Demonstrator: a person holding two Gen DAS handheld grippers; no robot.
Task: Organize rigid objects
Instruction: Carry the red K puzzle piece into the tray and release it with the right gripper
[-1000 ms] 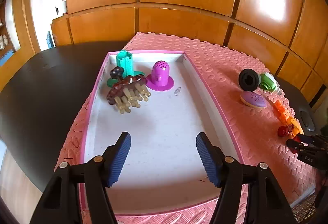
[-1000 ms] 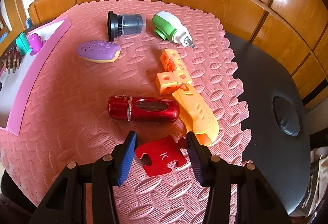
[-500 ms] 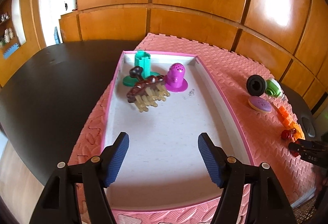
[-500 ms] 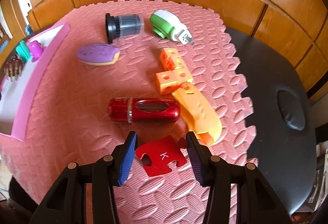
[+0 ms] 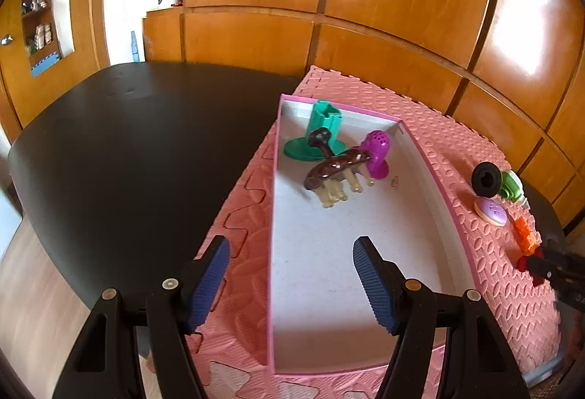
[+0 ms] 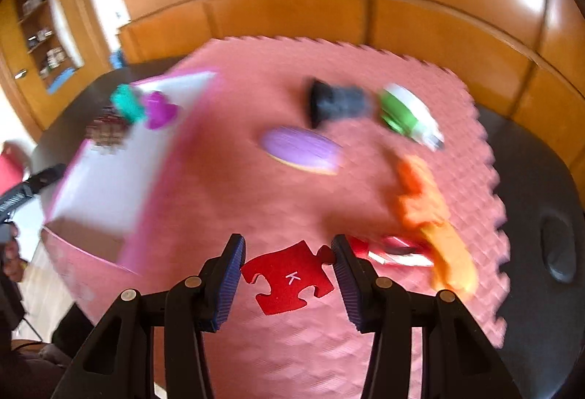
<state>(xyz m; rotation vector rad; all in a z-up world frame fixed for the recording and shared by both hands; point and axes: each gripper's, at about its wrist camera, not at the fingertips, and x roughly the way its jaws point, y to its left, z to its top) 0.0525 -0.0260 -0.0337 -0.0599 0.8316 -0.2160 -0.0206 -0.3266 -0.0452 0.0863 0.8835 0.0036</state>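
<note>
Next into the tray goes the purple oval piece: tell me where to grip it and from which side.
Grip the purple oval piece across its short width, coming from above: it lies flat on the pink foam mat, long axis sideways, with free mat all round. This is a judgement; the view is blurred.

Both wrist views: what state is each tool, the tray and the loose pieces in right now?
Left tool: open, empty, over the tray's near end.
Right tool: shut on the red puzzle piece, lifted off the mat.
Tray: holds the green stand, purple cap and brown comb, comb teeth down.
Black cylinder: on its side on the mat.
Purple oval: flat on the mat.
</note>
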